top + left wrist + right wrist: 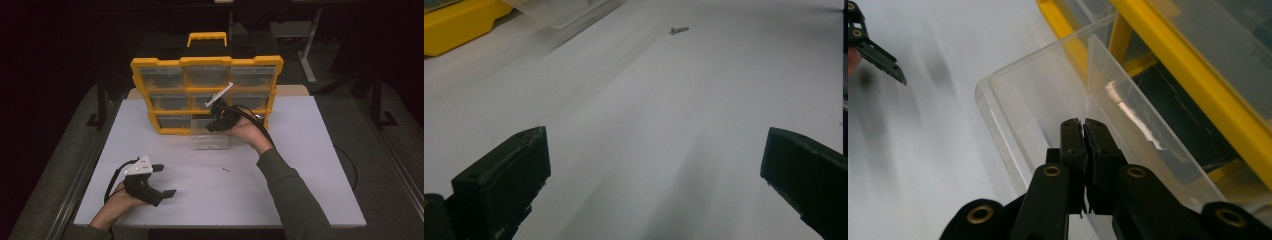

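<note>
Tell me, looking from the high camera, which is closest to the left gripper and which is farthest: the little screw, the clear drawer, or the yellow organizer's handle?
From the left gripper, low on the left of the table:
1. The little screw, lying alone on the white table to its right.
2. The clear drawer, pulled out in front of the organizer, by the right gripper.
3. The yellow handle, on top of the organizer at the far side.

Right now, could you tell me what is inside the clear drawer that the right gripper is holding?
The clear drawer looks empty through its walls, the right gripper shut on its dividing wall. The gripper's arms cover the near floor, so small parts there cannot be ruled out.
</note>
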The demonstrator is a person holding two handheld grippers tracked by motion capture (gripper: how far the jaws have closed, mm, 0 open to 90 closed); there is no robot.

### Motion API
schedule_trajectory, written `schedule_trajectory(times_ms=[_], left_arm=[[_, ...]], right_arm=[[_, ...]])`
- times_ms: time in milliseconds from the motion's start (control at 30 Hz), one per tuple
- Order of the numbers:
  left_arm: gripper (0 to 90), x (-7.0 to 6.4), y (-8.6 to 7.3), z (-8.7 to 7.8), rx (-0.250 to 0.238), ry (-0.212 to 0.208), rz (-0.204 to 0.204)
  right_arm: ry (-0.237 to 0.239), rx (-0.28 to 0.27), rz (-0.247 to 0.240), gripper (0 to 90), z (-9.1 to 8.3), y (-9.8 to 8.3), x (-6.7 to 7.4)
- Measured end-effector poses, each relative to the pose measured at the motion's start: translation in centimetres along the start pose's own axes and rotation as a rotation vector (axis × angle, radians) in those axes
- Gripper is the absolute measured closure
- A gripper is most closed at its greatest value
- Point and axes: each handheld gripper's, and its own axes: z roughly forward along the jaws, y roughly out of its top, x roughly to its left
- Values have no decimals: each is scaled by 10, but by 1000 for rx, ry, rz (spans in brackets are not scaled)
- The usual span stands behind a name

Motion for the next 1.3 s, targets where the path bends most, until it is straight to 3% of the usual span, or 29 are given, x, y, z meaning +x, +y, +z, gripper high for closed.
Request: schedule_trajectory(times_ms=[200, 433, 800, 1300], left_arm=[[0, 0, 0, 0, 0, -1, -2], [0, 0, 0, 0, 2, -2, -1], [0, 0, 0, 0, 2, 0, 0], [0, -1, 0, 1, 7, -1, 0]], right_arm=[[3, 6, -1, 850, 5, 0, 0], [1, -22, 7, 751, -2, 0, 0], [-17, -49, 27, 875, -37, -8, -5], [-52, -61, 45, 885, -62, -35, -8]])
